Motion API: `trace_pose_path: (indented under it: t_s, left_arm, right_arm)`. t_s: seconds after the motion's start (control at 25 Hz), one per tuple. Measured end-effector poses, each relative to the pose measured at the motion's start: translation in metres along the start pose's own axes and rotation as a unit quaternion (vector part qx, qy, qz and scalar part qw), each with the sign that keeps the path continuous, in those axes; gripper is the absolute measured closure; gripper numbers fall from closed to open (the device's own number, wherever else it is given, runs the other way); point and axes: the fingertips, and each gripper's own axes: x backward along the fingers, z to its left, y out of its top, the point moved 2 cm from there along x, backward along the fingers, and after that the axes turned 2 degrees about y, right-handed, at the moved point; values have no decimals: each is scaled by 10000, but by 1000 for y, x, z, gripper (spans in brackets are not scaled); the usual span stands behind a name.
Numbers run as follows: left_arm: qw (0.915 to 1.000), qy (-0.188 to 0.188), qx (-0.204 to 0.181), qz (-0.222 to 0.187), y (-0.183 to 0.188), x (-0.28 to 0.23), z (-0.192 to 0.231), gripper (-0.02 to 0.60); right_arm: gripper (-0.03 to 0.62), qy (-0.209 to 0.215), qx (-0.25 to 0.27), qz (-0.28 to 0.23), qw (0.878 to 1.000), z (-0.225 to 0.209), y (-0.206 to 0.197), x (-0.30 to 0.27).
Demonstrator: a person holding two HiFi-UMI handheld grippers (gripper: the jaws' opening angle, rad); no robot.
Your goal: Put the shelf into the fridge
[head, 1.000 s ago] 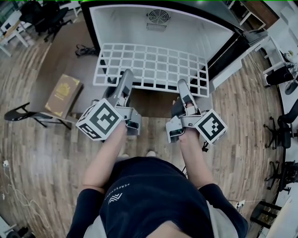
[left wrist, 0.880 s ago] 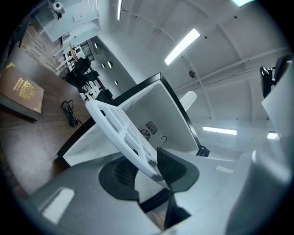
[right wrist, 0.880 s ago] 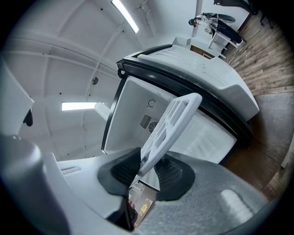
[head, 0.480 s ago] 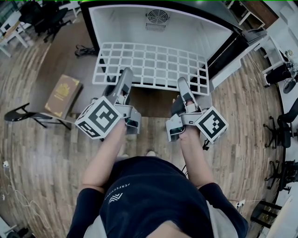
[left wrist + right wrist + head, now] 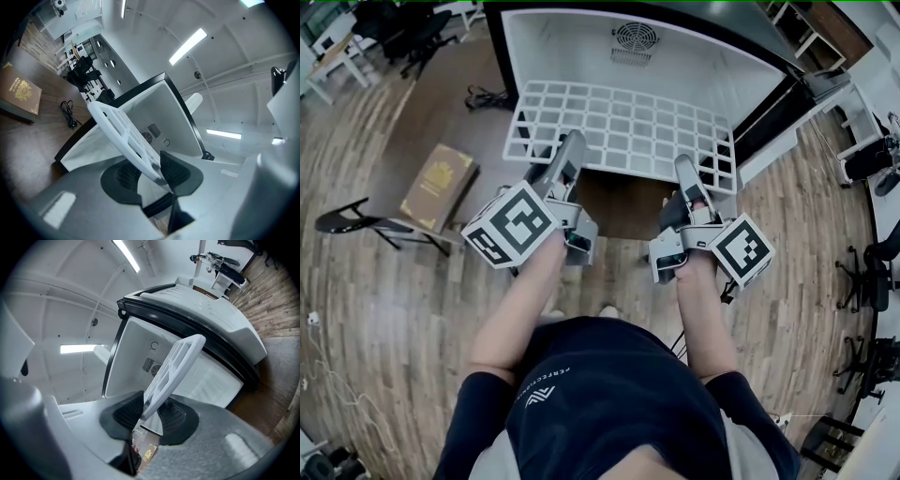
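The white grid shelf (image 5: 623, 127) hangs level in front of the open fridge (image 5: 581, 47), whose white interior has a round fan at the back. My left gripper (image 5: 569, 157) is shut on the shelf's near edge at the left, and my right gripper (image 5: 688, 178) is shut on the same edge at the right. In the left gripper view the shelf (image 5: 122, 136) runs edge-on out from between the dark pads (image 5: 176, 168) of the left gripper (image 5: 152, 171) toward the fridge (image 5: 164, 112). In the right gripper view the shelf (image 5: 176, 362) is pinched the same way by the right gripper (image 5: 150, 413).
A brown book (image 5: 439, 186) lies on a low stand at the left, beside a black chair (image 5: 352, 220). A black cable (image 5: 487, 97) lies on the floor by the fridge's left side. The fridge door (image 5: 778, 112) stands open at the right. Wood floor surrounds me.
Both grippers and the shelf have shifted slightly right and up in the head view, toward the fridge opening. Both grips on the shelf are unchanged.
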Motion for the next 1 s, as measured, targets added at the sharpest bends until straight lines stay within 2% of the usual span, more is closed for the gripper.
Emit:
trace_pose_path:
  t_s: [0.44,0.68,1.0]
  left_arm:
    - [9999,-33,46,120,4,-11,0,449]
    - [9997,-25,81,236,19,-43,7,448]
    - [9997,-1,32,238,19,-42,6,445]
  right_arm:
    - [507,5,0,34,10000,0,8,-11]
    - [505,-62,-35,30,10000,-6,22,-41]
    - [503,-78,14,31,10000,-7,23,-41]
